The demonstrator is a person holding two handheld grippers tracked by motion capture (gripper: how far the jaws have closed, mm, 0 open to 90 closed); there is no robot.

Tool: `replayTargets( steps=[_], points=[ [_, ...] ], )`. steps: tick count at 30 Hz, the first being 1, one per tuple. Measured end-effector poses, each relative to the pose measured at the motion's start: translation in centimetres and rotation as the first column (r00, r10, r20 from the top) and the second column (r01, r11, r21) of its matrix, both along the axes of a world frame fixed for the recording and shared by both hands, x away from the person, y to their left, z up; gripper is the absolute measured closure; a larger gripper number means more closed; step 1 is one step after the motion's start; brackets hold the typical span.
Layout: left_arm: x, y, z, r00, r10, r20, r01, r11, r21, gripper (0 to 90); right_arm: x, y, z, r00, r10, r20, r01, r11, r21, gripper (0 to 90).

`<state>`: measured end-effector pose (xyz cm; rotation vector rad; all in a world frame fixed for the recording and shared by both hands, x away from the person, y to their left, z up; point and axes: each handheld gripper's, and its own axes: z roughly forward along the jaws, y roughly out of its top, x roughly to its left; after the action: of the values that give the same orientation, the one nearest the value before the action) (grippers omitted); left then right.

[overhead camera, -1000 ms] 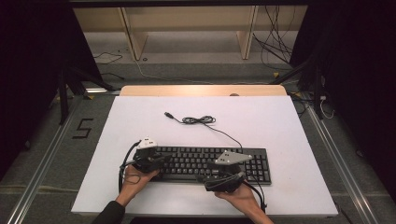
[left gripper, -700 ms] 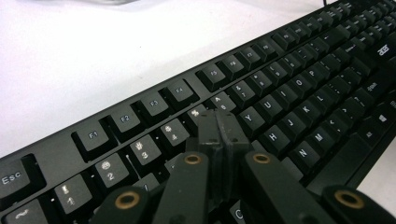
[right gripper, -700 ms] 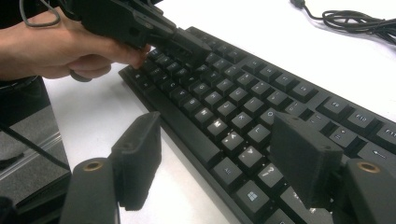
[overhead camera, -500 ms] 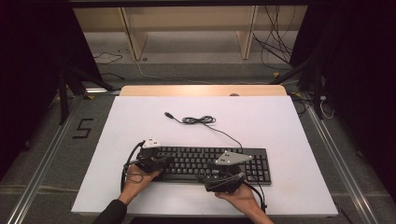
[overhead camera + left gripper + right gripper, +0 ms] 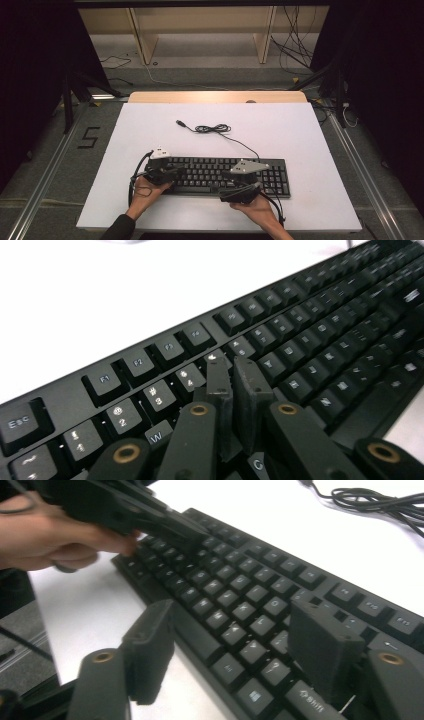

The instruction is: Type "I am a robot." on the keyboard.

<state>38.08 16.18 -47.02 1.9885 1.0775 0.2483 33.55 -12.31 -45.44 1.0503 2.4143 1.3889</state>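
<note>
The keyboard [image 5: 227, 176] is pressed at its left end by the closed left gripper [image 5: 167, 173], while its near edge is straddled by the open right gripper [image 5: 239, 189], with bare table [image 5: 280, 127] beyond.

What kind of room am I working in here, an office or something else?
Likely a lab recording station, not an office: a white table ringed by black curtains, metal floor rails with a taped "5", and loose cables by bare wooden shelving. On the table lies only a black keyboard.
</note>
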Motion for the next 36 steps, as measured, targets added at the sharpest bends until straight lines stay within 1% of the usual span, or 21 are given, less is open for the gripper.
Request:
replayTargets(
  steps=[2,6,7,9,13,17,20,24,27,32,36],
  points=[
    [-0.3,0.2,0.3,1.0,-0.008,0.004,0.008,0.9998,-0.02,80.0,0.4,0.1,0.0,0.9999,-0.011,-0.001,0.011,1.0,-0.009,45.7],
    [-0.9,0.5,0.6,0.9998,-0.02,0.009,0.02,0.9983,-0.055,70.3,1.3,0.3,-0.1,0.9993,-0.034,-0.014,0.033,0.999,-0.017,61.4],
    [-1.1,0.6,0.7,0.9996,-0.026,0.007,0.026,0.9977,-0.062,67.5,1.5,0.4,-0.1,0.999,-0.041,-0.019,0.04,0.999,-0.023,65.0],
    [-1.5,0.7,0.9,0.9988,-0.045,0.02,0.047,0.9961,-0.075,62.6,1.9,0.5,-0.2,0.9987,-0.045,-0.024,0.044,0.999,-0.03,71.7],
    [-2.2,0.8,1.1,0.9978,-0.062,0.026,0.064,0.9936,-0.093,53.1,2.6,0.8,-0.5,0.998,-0.054,-0.033,0.052,0.998,-0.043,82.1],
    [-2.9,1.2,1.2,0.9961,-0.078,0.04,0.082,0.9914,-0.102,49.6,3.2,1.2,-0.8,0.997,-0.063,-0.045,0.06,0.996,-0.059,89.1],
    [-3.3,1.5,1.2,0.996,-0.077,0.046,0.081,0.9904,-0.112,44.8,3.7,1.7,-0.9,0.9966,-0.064,-0.052,0.061,0.996,-0.065,90.0],
    [-3.8,1.9,1.3,0.9959,-0.069,0.058,0.077,0.9882,-0.133,36.5,4.2,2.6,-1.3,0.9955,-0.069,-0.064,0.063,0.994,-0.087,90.0],
    [-4.3,2.1,1.3,0.9952,-0.059,0.079,0.07,0.9865,-0.148,32.4,4.6,3.0,-1.7,0.9944,-0.081,-0.068,0.073,0.992,-0.104,90.0],
    [-4.8,2.7,1.5,0.9947,-0.036,0.097,0.053,0.9819,-0.182,30.0,4.9,3.4,-2.0,0.9932,-0.096,-0.067,0.087,0.989,-0.117,90.0],
    [-5.2,3.2,1.4,0.995,-0.017,0.098,0.036,0.9788,-0.202,29.3,5.1,3.3,-2.1,0.9916,-0.11,-0.068,0.101,0.987,-0.123,90.0]
  ],
)
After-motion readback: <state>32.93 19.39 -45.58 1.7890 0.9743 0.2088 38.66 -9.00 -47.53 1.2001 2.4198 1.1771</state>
